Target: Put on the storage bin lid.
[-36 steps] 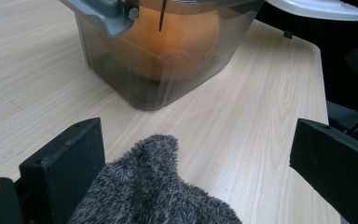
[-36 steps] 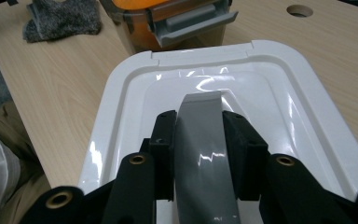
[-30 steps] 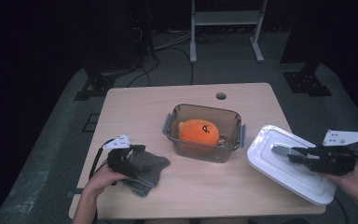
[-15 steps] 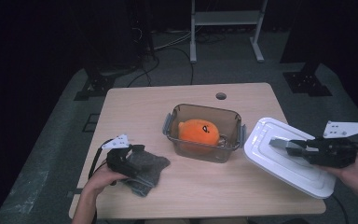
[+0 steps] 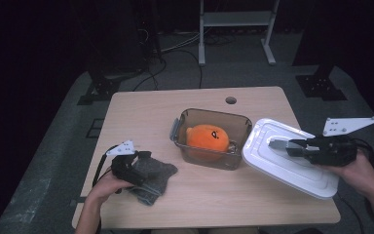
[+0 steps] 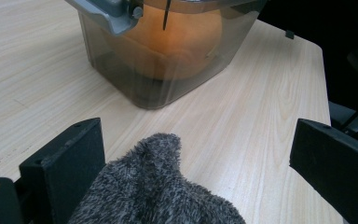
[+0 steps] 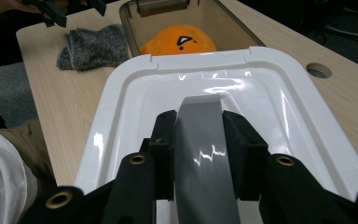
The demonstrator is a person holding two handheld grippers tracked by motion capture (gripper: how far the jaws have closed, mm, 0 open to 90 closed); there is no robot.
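White lid (image 5: 292,158), clamped by its grey latch in the right hand-held gripper (image 5: 278,145), has shifted left and now tilts beside the clear container (image 5: 212,139) holding an orange plush (closing looks near). Left hand-held gripper (image 5: 143,168) stays open over the grey cloth (image 5: 156,178) on the bench (image 5: 146,112).

Glossy white plastic lid (image 7: 242,93), fuzzy grey cloth (image 6: 158,196), smoky translucent plastic container (image 5: 214,139), matt pale wood table (image 5: 141,112).

- I see a pale wooden table (image 5: 141,114) with a round hole (image 5: 231,100) near its far edge.
- Upper centre, a white metal stand (image 5: 236,19) on grey floor.
- Black cables (image 5: 177,46) trail beside it, upper left.
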